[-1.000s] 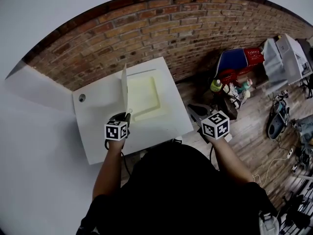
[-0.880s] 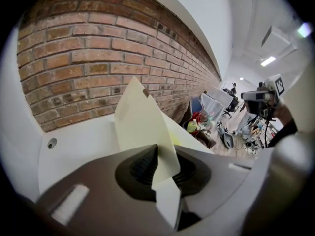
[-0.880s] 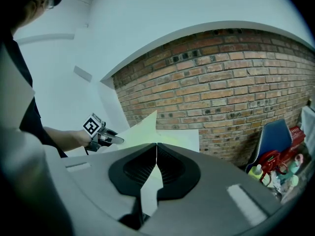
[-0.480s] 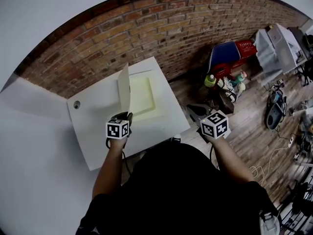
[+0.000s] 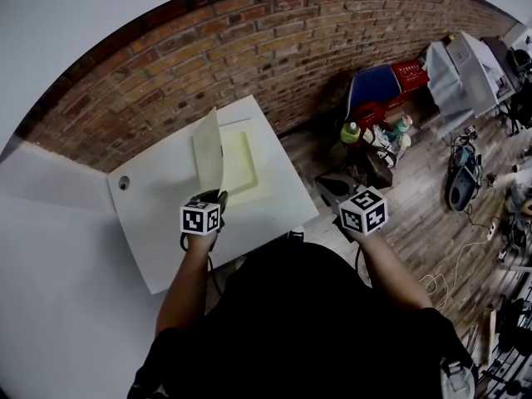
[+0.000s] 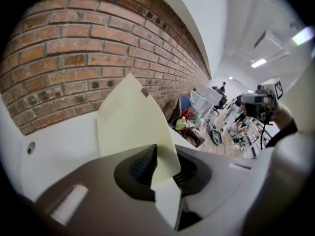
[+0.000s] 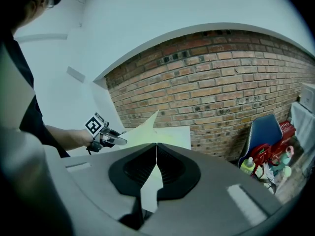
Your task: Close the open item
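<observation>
A pale yellow folder (image 5: 243, 169) lies open on the white table (image 5: 158, 231). Its cover flap (image 5: 208, 146) stands almost upright from the folder's left side. My left gripper (image 5: 216, 196) is shut on the flap's near lower corner. In the left gripper view the flap (image 6: 129, 117) rises from between the jaws of the gripper (image 6: 160, 165). My right gripper (image 5: 339, 199) hovers off the table's right edge with nothing in it. Seen from its own camera, the right gripper (image 7: 156, 154) has its jaws together, and beyond them are the left gripper (image 7: 115, 140) and the flap (image 7: 143, 131).
A brick wall (image 5: 249, 48) runs behind the table. A round hole (image 5: 124, 183) is in the table's left part. On the wooden floor at the right stand a blue and red seat (image 5: 386, 86), a green bottle (image 5: 350, 131), and cables and gear (image 5: 461, 181).
The flap in my left gripper now shows more of its broad face than a second ago, when it was nearly edge-on. The right gripper has stayed where it was.
</observation>
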